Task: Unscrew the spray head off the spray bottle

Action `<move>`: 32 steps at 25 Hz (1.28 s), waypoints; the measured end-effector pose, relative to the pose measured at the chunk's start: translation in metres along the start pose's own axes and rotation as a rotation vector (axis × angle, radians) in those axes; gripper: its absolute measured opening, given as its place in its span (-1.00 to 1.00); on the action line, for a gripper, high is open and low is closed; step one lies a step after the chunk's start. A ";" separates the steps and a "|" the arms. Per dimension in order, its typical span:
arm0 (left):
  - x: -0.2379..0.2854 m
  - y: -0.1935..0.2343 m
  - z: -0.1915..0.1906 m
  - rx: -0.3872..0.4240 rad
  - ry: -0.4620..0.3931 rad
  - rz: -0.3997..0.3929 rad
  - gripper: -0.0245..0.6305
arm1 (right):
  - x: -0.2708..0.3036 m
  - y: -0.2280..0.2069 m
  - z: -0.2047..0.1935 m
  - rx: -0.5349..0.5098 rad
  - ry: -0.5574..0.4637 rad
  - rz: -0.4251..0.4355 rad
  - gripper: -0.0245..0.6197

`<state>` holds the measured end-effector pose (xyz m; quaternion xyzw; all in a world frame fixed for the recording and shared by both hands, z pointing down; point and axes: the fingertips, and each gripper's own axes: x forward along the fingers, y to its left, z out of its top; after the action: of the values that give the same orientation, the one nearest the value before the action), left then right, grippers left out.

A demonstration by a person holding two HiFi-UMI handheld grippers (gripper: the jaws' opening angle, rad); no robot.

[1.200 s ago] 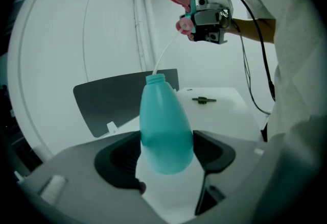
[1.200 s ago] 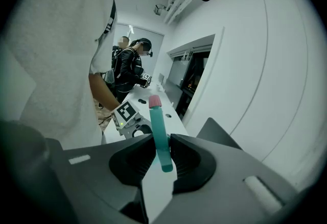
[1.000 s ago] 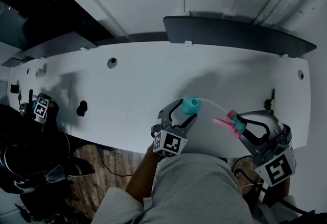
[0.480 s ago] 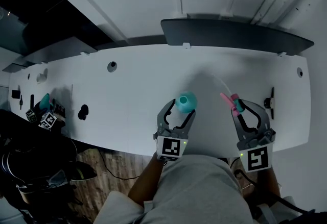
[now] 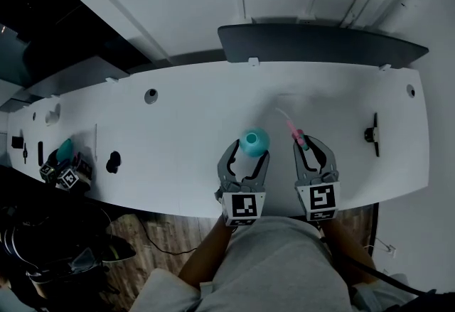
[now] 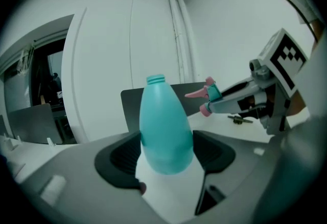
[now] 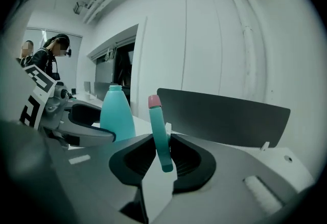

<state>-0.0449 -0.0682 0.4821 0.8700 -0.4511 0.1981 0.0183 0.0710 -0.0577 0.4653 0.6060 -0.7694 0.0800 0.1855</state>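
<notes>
A teal spray bottle (image 5: 254, 140) stands upright on the white table (image 5: 178, 126) near its front edge. Its neck (image 6: 156, 79) is bare, with no head on it. My left gripper (image 5: 250, 152) is shut on the bottle's body, one pad on each side. Just to the right, my right gripper (image 5: 307, 142) is shut on the teal and pink spray head (image 5: 298, 135), which is off the bottle and held above the table. A thin dip tube (image 5: 283, 116) trails from the head. In the right gripper view the head (image 7: 160, 133) stands upright between the jaws, with the bottle (image 7: 116, 113) to its left.
A dark grey panel (image 5: 320, 44) stands along the table's back edge. A small black part (image 5: 372, 134) lies at the right, another black piece (image 5: 113, 160) at the left. A further marker-cube gripper (image 5: 65, 174) rests at the far left edge. Two people (image 7: 51, 54) stand in the background.
My right gripper has carried the spray head from the table's front right corner leftward, close beside the bottle. The left gripper keeps hold of the bottle and has barely moved.
</notes>
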 end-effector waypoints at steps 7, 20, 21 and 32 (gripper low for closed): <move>-0.005 -0.004 0.005 -0.034 -0.025 -0.040 0.04 | -0.016 -0.003 0.000 0.052 -0.001 -0.090 -0.64; -0.056 -0.069 0.036 -0.066 -0.093 0.059 0.04 | -0.085 -0.007 0.001 0.077 -0.124 -0.023 -0.64; -0.062 -0.077 0.036 -0.070 -0.095 0.066 0.04 | -0.094 -0.009 0.000 0.083 -0.136 -0.016 -0.64; -0.121 -0.152 0.046 -0.091 -0.131 0.106 0.04 | -0.184 -0.018 -0.037 0.124 -0.170 0.007 -0.64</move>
<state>0.0281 0.1060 0.4187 0.8542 -0.5054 0.1208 0.0179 0.1318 0.1170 0.4271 0.6184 -0.7779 0.0764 0.0813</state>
